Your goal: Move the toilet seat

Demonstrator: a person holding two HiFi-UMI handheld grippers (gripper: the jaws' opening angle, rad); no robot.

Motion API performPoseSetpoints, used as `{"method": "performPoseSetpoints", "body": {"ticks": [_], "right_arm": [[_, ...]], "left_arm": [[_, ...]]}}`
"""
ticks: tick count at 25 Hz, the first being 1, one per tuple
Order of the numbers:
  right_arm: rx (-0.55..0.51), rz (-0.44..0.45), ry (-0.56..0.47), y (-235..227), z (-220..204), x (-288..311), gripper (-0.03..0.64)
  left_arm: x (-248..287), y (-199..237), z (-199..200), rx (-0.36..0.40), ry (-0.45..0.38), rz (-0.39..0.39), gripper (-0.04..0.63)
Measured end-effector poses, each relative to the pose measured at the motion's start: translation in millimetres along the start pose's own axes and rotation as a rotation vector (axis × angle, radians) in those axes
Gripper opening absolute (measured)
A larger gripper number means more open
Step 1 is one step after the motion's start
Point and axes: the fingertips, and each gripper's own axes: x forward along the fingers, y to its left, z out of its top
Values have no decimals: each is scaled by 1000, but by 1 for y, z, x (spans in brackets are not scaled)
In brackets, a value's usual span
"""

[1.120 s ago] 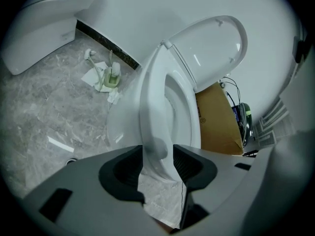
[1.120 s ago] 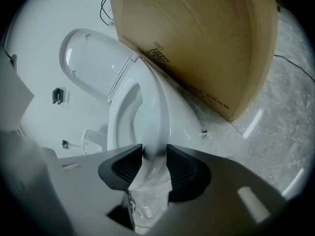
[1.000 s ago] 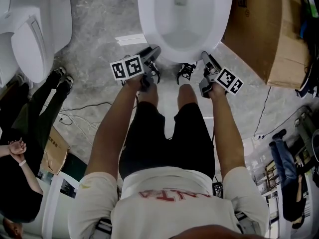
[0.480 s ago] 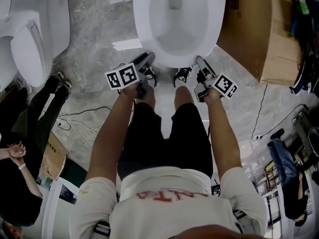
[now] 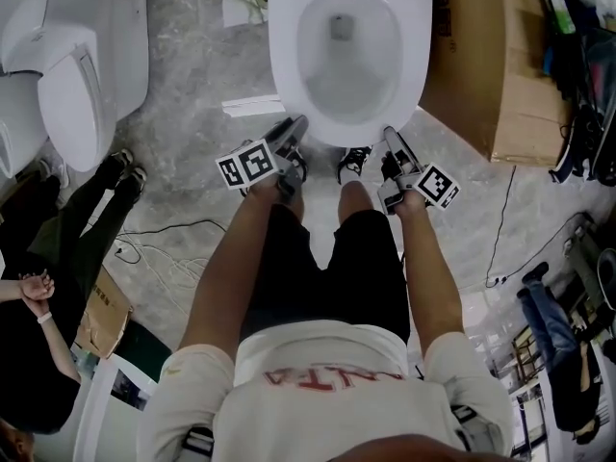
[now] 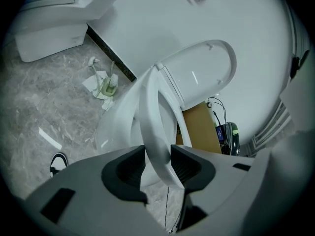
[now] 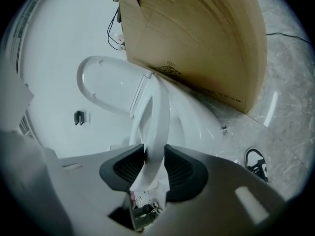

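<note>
On the grey marbled floor, the toilet seat sits at twelve o'clock. The left gripper clamps its rim, and the right gripper has its jaws closing on it. A cardboard box stands at two o'clock.

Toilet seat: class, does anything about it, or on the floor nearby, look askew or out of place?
The toilet seat sits tilted, raised partway off the bowl and short of the upright lid. Crumpled paper litters the floor beside the toilet.
</note>
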Motion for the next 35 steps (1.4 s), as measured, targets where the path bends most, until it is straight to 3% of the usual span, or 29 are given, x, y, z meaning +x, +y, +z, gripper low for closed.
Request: {"method": "performPoseSetpoints", "body": {"ticks": [13,27,35], "right_arm": [[-29,61,28,55,17,-19,132],[-28,125,8,127,50,-35,146],[2,204,-28,170,74,-39,149]], "left_arm": [[-28,-50,20,-30,-68,-84,164],[-56,-119,62,-67,-182,-171,164],[-69,-159,86,-67,-271,-243,169]]}}
